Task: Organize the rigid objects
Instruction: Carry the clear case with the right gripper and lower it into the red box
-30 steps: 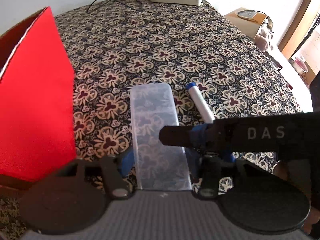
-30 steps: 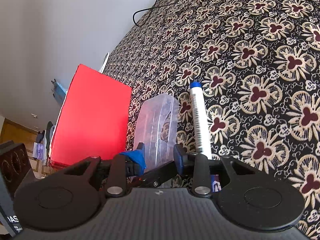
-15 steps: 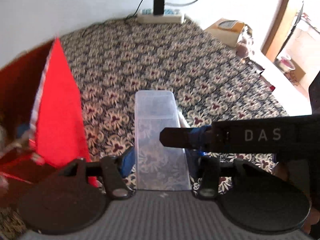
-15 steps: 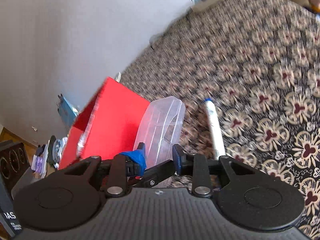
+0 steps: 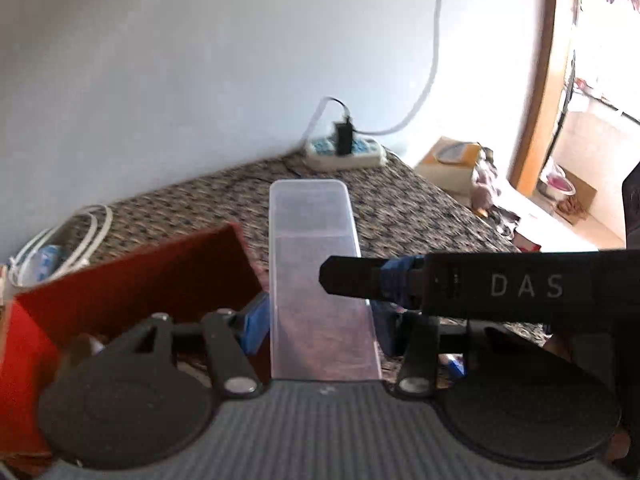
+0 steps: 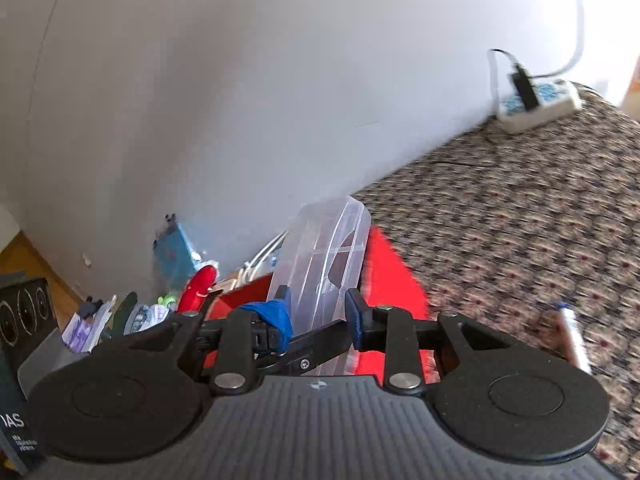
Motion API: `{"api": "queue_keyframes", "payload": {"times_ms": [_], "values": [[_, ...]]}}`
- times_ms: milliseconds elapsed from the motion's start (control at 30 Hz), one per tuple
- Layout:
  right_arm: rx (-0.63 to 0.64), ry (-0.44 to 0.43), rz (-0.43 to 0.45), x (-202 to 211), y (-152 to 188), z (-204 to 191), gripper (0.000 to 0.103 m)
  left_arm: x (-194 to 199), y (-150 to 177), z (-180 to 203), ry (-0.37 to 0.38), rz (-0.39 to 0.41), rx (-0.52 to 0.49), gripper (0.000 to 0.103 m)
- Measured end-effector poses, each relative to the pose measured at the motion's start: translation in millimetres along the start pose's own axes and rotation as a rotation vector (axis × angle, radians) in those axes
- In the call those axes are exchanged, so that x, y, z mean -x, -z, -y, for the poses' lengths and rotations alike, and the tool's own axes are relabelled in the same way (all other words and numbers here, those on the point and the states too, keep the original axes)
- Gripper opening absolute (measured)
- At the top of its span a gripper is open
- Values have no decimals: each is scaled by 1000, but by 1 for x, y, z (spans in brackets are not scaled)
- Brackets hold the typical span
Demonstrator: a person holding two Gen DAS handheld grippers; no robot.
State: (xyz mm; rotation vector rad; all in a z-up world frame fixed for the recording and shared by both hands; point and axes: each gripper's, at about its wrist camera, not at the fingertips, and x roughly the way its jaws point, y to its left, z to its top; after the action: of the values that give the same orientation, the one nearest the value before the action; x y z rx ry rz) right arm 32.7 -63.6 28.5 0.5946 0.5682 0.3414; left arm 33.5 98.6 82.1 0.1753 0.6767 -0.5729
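A long clear plastic case (image 5: 316, 272) is held in the air by both grippers. My left gripper (image 5: 318, 320) is shut on its near end, the blue pads against its sides. My right gripper (image 6: 318, 312) is shut on the same case (image 6: 326, 256) from the side; its black finger (image 5: 360, 276) crosses the left wrist view. The case hangs beside and above a red open box (image 5: 132, 280), which also shows in the right wrist view (image 6: 384, 276). A white marker with a blue cap (image 6: 574, 336) lies on the patterned cloth at the right.
The flowered tablecloth (image 6: 520, 220) covers the table. A white power strip (image 5: 344, 152) with a black plug sits at the far edge by the wall. White cables (image 5: 60, 236) and clutter (image 6: 140, 312) lie left of the red box. A cardboard box (image 5: 452, 164) stands beyond the table.
Both grippers have lifted the clear case off the cloth and carried it up and left toward the red box. The marker stayed on the cloth.
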Motion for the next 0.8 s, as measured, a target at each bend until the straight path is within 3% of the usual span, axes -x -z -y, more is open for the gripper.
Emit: {"api": "queue_keyframes", "payload": {"times_ms": [200,367,800], "values": [[27,-21,-95,-47,0,-19,13,5,4,-53,-47,-14,56,49],[57,13,-209,-83,8,-28,13,-15,13,-93,-51,-99,141,49],[96,77,-417,-142,16,-34,13,-64,26,-142,-77,-298,302,49]]}}
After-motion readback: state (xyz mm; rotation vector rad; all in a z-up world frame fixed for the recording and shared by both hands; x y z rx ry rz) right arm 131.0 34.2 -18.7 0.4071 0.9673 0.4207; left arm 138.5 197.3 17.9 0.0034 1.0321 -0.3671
